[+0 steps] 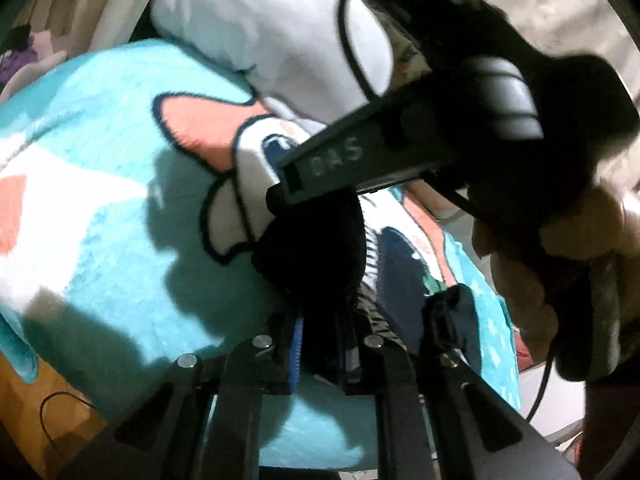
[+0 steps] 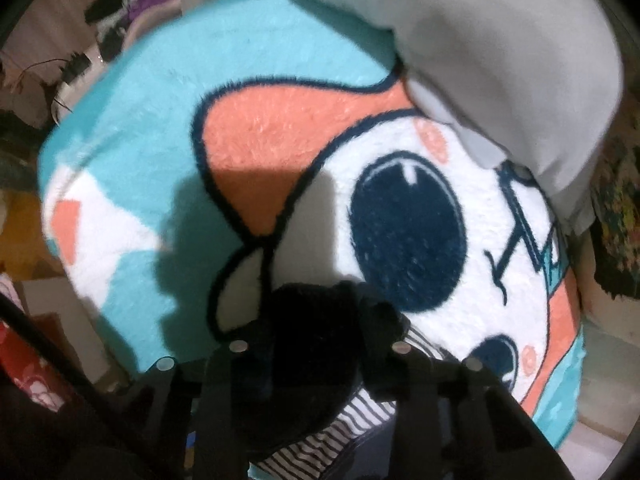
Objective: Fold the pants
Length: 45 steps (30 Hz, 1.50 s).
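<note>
Pants (image 1: 316,256), one dark pair with a striped lining, lie bunched on one fluffy turquoise cartoon blanket (image 1: 100,184). Both tongs pinch them: the left gripper (image 1: 320,344) is nearly closed on the dark cloth, and the right gripper (image 2: 316,360) is clamped narrowly on a thick fold. One white pillow (image 2: 500,60) overlaps the blanket's far edge; turquoise on the left lies bare.

Left claw (image 1: 320,344) pinching dark pants (image 1: 312,248) over blanket (image 1: 100,152).
</note>
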Each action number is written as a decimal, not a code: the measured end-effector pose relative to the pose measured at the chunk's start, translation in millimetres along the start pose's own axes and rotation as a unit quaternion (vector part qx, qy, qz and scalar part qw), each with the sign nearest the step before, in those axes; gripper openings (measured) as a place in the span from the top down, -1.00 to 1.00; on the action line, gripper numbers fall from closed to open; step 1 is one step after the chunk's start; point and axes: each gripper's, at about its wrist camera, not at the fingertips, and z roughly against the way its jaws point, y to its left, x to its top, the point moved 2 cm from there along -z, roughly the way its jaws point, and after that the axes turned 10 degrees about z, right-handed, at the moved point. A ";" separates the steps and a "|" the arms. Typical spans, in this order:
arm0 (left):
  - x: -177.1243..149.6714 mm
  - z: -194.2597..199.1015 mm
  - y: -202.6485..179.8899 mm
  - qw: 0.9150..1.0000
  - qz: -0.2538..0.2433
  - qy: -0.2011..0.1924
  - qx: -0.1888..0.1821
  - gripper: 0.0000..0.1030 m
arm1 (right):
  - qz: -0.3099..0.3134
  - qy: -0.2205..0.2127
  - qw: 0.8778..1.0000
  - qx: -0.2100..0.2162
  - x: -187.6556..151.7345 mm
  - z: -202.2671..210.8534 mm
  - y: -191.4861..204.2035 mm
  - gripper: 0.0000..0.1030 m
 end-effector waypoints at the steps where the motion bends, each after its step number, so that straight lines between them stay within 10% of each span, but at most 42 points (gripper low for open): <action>1: -1.1 2.0 -4.8 1.000 -0.006 -0.002 -0.002 0.76 | -0.004 -0.016 1.000 0.005 -5.7 7.4 -2.0 0.36; 13: -25.5 7.3 -94.7 0.993 -0.110 -0.003 -0.033 0.75 | -0.107 -0.175 0.977 0.053 -107.5 90.2 -63.9 0.37; 24: -82.4 -46.2 -161.5 0.979 -0.195 0.053 -0.027 0.75 | -0.260 -0.251 0.922 0.136 -236.1 65.6 -158.4 0.36; 32: -96.4 -37.2 -161.4 0.969 -0.226 0.096 -0.040 0.06 | -0.328 -0.289 0.882 0.174 -294.3 20.7 -183.8 0.12; 42: -32.3 -9.8 -104.1 0.988 -0.151 0.032 0.023 -0.21 | -0.382 -0.365 0.846 0.076 -347.7 66.6 -192.0 -0.21; 45: -24.0 -22.5 -95.5 0.990 -0.134 0.029 0.040 -0.21 | -0.369 -0.408 0.826 0.128 -341.3 86.9 -178.6 -0.21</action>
